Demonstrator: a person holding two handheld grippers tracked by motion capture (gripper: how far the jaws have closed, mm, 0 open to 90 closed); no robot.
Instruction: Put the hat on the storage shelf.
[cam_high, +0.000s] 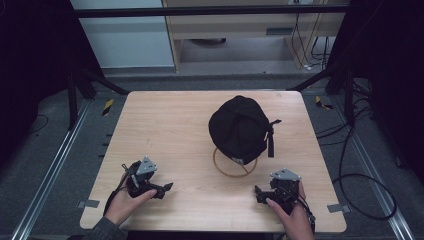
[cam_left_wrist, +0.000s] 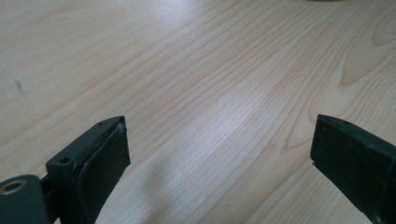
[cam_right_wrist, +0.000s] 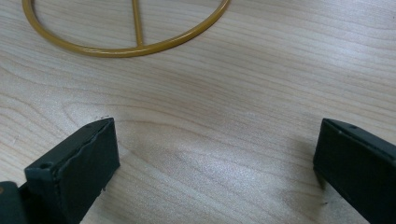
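A black cap (cam_high: 240, 127) sits on a gold wire stand whose round base ring (cam_high: 235, 167) rests on the wooden table (cam_high: 170, 130), right of centre. My left gripper (cam_high: 167, 188) lies low near the front left edge, open, with bare wood between its pads (cam_left_wrist: 105, 161). My right gripper (cam_high: 257, 192) rests at the front right, open as well, its jaws pointing toward the gold ring (cam_right_wrist: 126, 49) just ahead of them. Nothing is held by either one.
The table stands on a grey floor with metal rails (cam_high: 55, 165) on both sides. Black cables (cam_high: 360, 185) trail on the floor to the right. A strap (cam_high: 270, 142) hangs from the cap's right side.
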